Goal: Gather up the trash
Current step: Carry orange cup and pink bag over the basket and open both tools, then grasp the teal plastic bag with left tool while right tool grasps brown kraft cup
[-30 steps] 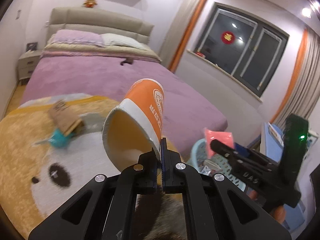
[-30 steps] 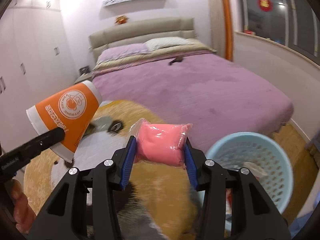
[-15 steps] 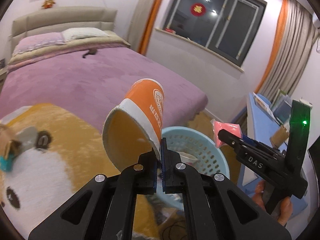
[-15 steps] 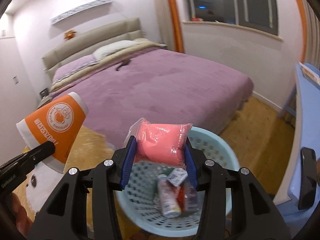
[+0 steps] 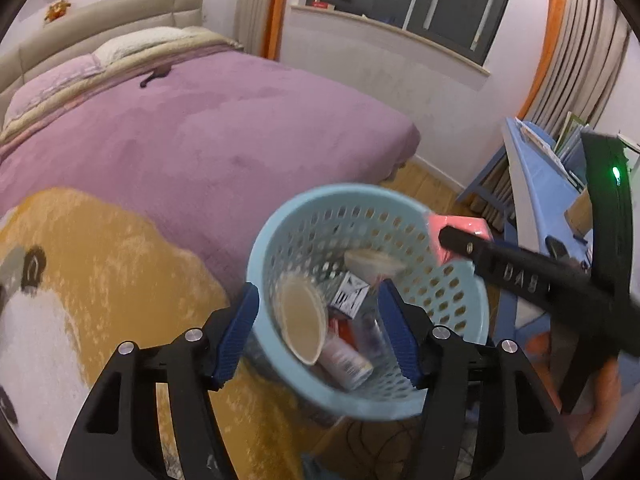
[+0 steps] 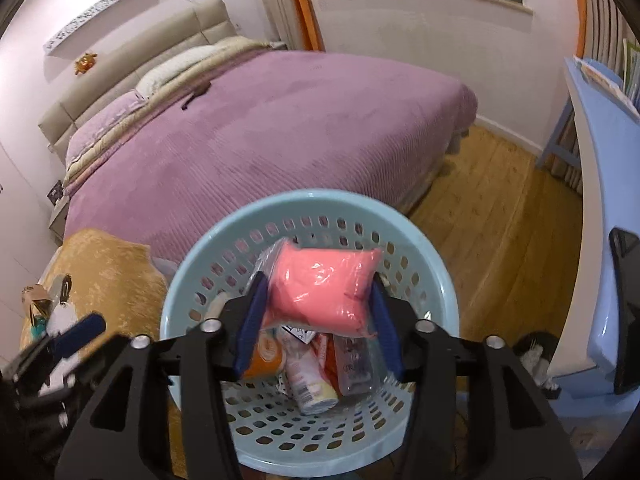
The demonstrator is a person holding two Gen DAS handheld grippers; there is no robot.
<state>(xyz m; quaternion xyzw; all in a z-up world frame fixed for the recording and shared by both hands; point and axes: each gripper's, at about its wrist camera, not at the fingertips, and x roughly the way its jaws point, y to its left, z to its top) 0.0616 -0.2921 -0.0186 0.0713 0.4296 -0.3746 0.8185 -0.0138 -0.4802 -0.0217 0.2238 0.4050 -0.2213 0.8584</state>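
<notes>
A light blue mesh basket (image 5: pixel 256 264) stands on the floor beside the bed. My left gripper (image 5: pixel 316 296) hangs over it, open and still opening, with nothing between its blue pads. The orange paper cup (image 5: pixel 300 324) lies inside the basket, mouth up, beside a small bottle (image 5: pixel 344 360) and a box (image 5: pixel 350 300). My right gripper (image 6: pixel 318 284) is over the same basket (image 6: pixel 172 300). Its jaws are opening and the pink plastic packet (image 6: pixel 320 292) sits loose between the pads, tilted. The cup (image 6: pixel 260 360) shows under it. The right gripper's finger (image 5: pixel 472 248) and the packet (image 5: pixel 456 224) reach over the far rim.
A purple bed (image 5: pixel 200 140) fills the space behind the basket. An orange and white rug (image 5: pixel 100 260) lies to its left with some litter (image 6: pixel 40 300) on it. A blue table (image 6: pixel 600 200) with a phone (image 6: pixel 624 312) stands at the right, across wooden floor (image 6: pixel 500 220).
Both grippers swung from the rug to above the basket and dipped. The left one opened and the orange cup dropped in. The right jaws widened around the pink packet.
</notes>
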